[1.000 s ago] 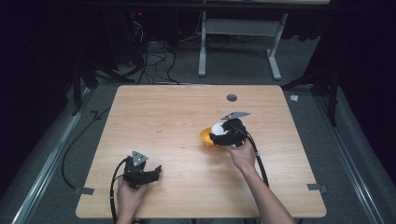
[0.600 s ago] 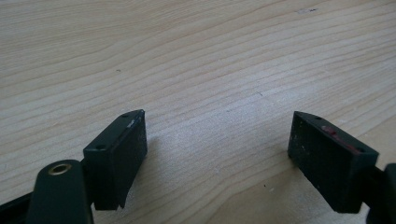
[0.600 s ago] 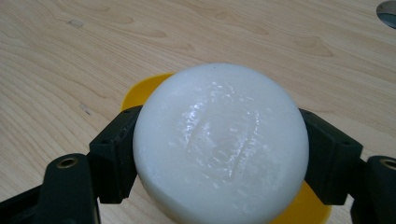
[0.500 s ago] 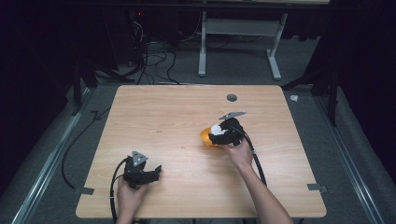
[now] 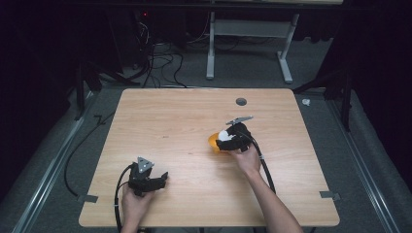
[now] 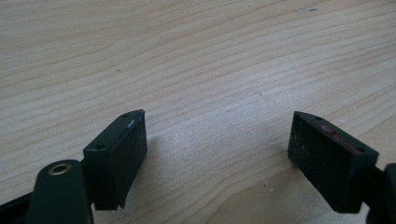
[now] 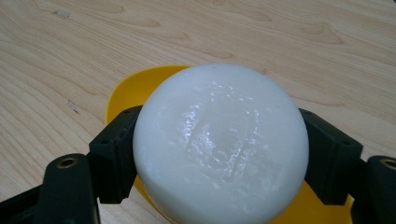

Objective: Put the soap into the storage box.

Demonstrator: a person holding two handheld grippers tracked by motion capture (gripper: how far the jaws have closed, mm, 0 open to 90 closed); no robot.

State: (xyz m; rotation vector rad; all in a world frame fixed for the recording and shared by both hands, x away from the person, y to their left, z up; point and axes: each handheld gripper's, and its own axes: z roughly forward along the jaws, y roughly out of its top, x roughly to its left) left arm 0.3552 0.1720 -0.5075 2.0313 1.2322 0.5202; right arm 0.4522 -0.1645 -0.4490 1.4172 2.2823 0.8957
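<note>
My workspace is a light wood table [image 5: 175, 121] with a small dark round hole [image 5: 241, 101] near its far edge. The only loose thing lying on it is a yellow dish [image 5: 213, 142] right of centre.

Overhead view facing forward-down, two close tool views sharing table [image 5: 184, 126]

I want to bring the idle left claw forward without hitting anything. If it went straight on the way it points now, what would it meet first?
Probably the bare wooden table itself: the left claw stands open, tilted slightly down at the wood, with nothing ahead in its own view. How soon it would touch is unclear.
</note>
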